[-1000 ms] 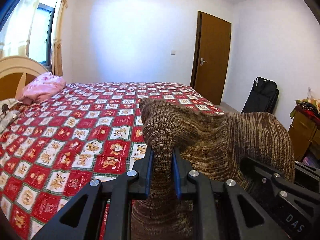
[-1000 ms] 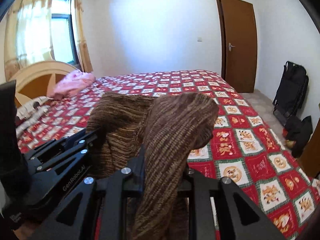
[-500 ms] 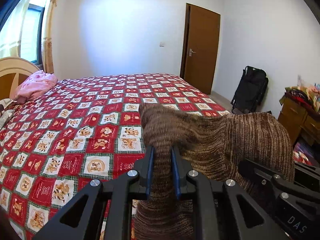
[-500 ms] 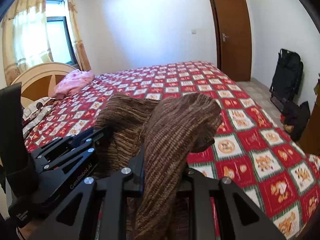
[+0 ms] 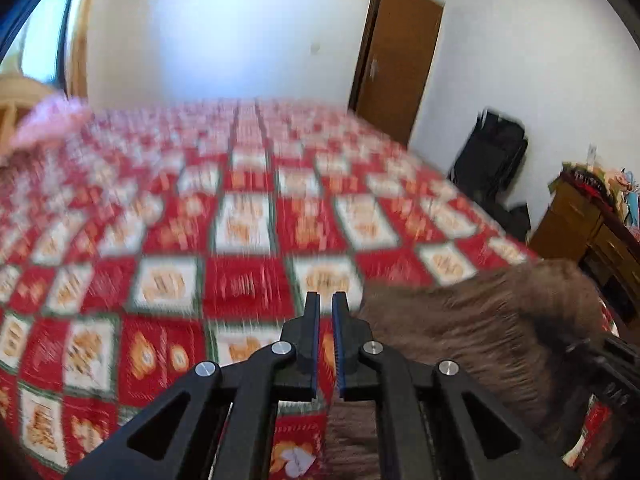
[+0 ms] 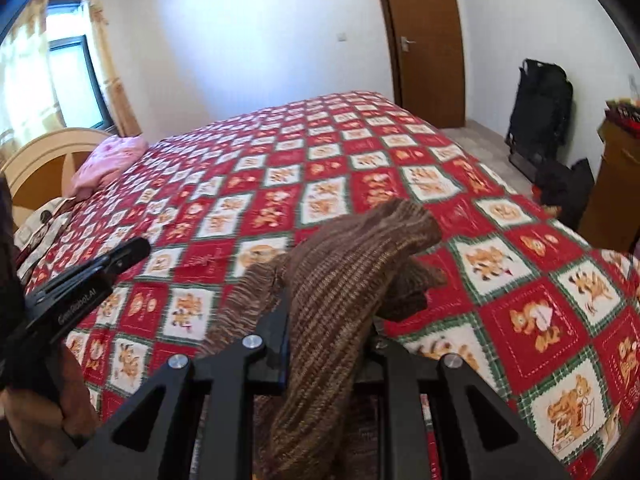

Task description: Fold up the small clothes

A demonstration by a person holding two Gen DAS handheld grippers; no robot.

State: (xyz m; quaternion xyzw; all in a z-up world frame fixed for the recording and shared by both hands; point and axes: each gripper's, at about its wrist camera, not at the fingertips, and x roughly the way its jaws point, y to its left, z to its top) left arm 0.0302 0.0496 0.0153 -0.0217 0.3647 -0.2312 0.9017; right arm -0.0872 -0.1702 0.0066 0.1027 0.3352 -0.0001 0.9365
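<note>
A brown striped knit garment (image 6: 344, 280) hangs bunched over my right gripper (image 6: 326, 320), which is shut on its fabric above the red patterned bedspread (image 6: 360, 160). In the left wrist view the same garment (image 5: 472, 332) lies to the right of my left gripper (image 5: 326, 304). That gripper holds nothing, its jaws nearly closed with a narrow gap. The view is blurred by motion. The left gripper also shows at the left of the right wrist view (image 6: 100, 276), apart from the garment.
A pink cloth (image 6: 108, 160) lies by the wooden headboard (image 6: 44, 156) at the far left. A brown door (image 6: 424, 40), a black folded bag (image 6: 540, 112) and a wooden dresser (image 5: 588, 224) stand to the right of the bed.
My left gripper has let go of the knit garment and swung left, away from it. The garment now hangs from my right gripper alone and has sunk lower toward the bedspread.
</note>
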